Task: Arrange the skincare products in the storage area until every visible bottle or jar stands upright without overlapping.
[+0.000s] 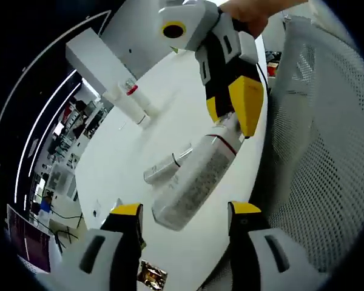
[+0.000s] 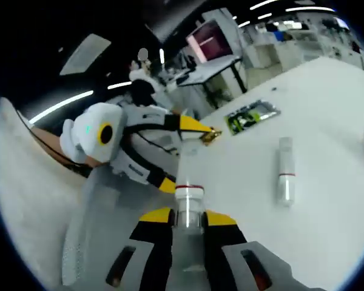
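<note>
- Between the yellow tips of the left hand-held gripper (image 1: 185, 213), in the left gripper view, sits the base of a big bottle (image 1: 197, 182); jaws spread wide on either side of it, nothing pinched.
- That bottle hangs tilted above the white bench (image 1: 127, 145), cap end up and away.
- Up at the cap, the right hand-held gripper (image 1: 235, 121) is clamped on the neck, a hand (image 1: 252, 13) behind it.
- In the right gripper view, the right hand-held gripper (image 2: 188, 219) squeezes the clear neck of the bottle (image 2: 188, 203) between its yellow tips.
- Just past the bottle, a slim tube (image 1: 167, 168) lies flat on the bench; same tube (image 2: 284, 171) in the right gripper view.
- Further out, two white bottles (image 1: 130, 102) stand by a white box (image 1: 97, 63).
- Off to the side, a mesh chair back (image 1: 327, 121).
- Far edge in the right gripper view: a green-printed packet (image 2: 252, 116).
</note>
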{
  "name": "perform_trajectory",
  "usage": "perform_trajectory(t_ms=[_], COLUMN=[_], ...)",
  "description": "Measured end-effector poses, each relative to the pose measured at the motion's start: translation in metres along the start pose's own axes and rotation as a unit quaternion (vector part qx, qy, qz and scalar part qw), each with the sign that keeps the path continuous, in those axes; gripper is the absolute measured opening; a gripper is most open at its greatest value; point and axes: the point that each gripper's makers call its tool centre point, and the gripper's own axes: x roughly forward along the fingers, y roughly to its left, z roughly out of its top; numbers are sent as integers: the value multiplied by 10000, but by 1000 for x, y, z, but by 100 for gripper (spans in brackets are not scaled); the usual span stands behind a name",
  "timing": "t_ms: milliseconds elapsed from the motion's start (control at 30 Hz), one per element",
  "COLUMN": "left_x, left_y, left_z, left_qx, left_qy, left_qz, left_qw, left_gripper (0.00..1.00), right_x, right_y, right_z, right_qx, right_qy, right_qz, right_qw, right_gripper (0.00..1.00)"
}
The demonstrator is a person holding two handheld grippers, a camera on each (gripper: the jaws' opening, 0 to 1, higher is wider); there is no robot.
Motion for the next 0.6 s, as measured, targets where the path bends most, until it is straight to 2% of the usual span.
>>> perform_trajectory(t_ms=[33,100,233,267,300,333,367,433,467,500,533,600], left_x=[0,0,-1,-1,-1,-2,-3,-4,-5,-4,-5,-6], left_y=[-2,-6,-15,-26,-33,-35,-31,-31,-31,-36,-35,-31], left_z=[3,6,13,13,11,14,16,18,17,16,17,16], left_qx=[198,323,798,929,938,1108,955,541,327,265,-102,-399], left_qy=[-54,-86,-153,-146,-121,-152,-176,-313,-311,-328,-391,-432], left_qz=[-36,-119,-280,-554,-673,-723,-643,-712,-756,-950,-951,-942], left_qw=[9998,9994,9963,9940,9932,9911,9932,9955,9961,9946,9947,9938], left_gripper=[49,44,31,26,23,22,22,21,21,20,20,20], right_x=[1,1,-3,-4,-6,-7,-9,-11,-12,-14,-16,-16], right_y=[3,6,14,18,16,18,18,15,17,13,13,15], right_z=[-1,3,9,10,11,13,12,15,22,29,31,38], right_qx=[45,11,211,299,416,636,712,738,900,861,784,826], right_qy=[86,130,216,208,208,148,173,-6,-248,-503,-643,-865], right_qz=[72,121,383,466,452,536,565,551,591,524,545,641], right_qw=[9999,9998,9988,9983,9979,9964,9957,9957,9939,9936,9933,9908], right_gripper=[13,13,13,13,13,13,13,13,14,14,14,17])
